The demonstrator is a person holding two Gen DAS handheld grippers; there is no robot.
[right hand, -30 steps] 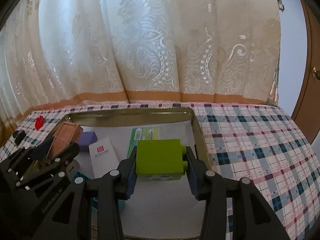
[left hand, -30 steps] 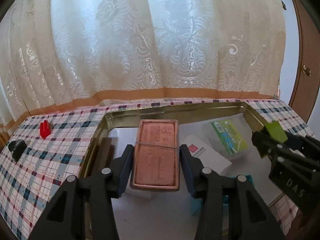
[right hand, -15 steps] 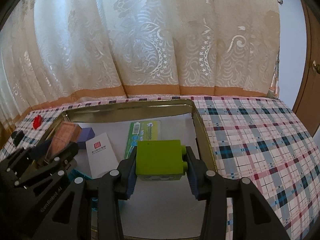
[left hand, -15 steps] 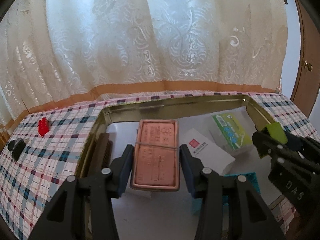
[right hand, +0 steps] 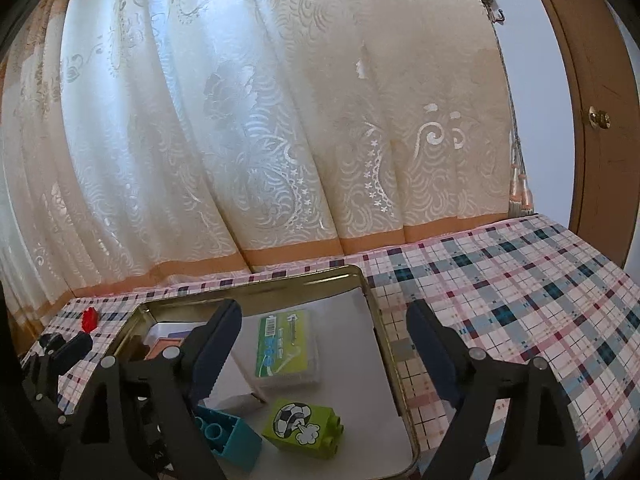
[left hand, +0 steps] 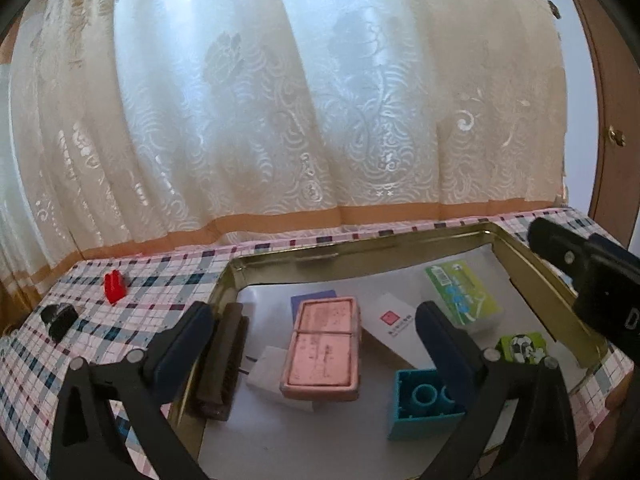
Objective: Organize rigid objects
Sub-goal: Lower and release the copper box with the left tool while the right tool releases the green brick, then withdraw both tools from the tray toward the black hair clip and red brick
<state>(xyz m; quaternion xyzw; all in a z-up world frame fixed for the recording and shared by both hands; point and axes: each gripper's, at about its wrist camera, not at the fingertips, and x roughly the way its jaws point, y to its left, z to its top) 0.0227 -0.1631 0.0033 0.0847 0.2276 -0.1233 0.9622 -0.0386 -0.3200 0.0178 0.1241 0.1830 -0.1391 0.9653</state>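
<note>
Pink box (left hand: 322, 354) (left view only) lies free; both grippers' jaws are opening, empty.

left hand-held gripper (left hand: 316, 340) | black frame, dark-blue pads, silver screws | right hand-held gripper (right hand: 324, 344) | same build

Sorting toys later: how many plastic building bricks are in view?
3: a teal brick and a green football brick lie in the tin tray; a small red brick sits outside on the checked cloth. Others may be hidden.
</note>
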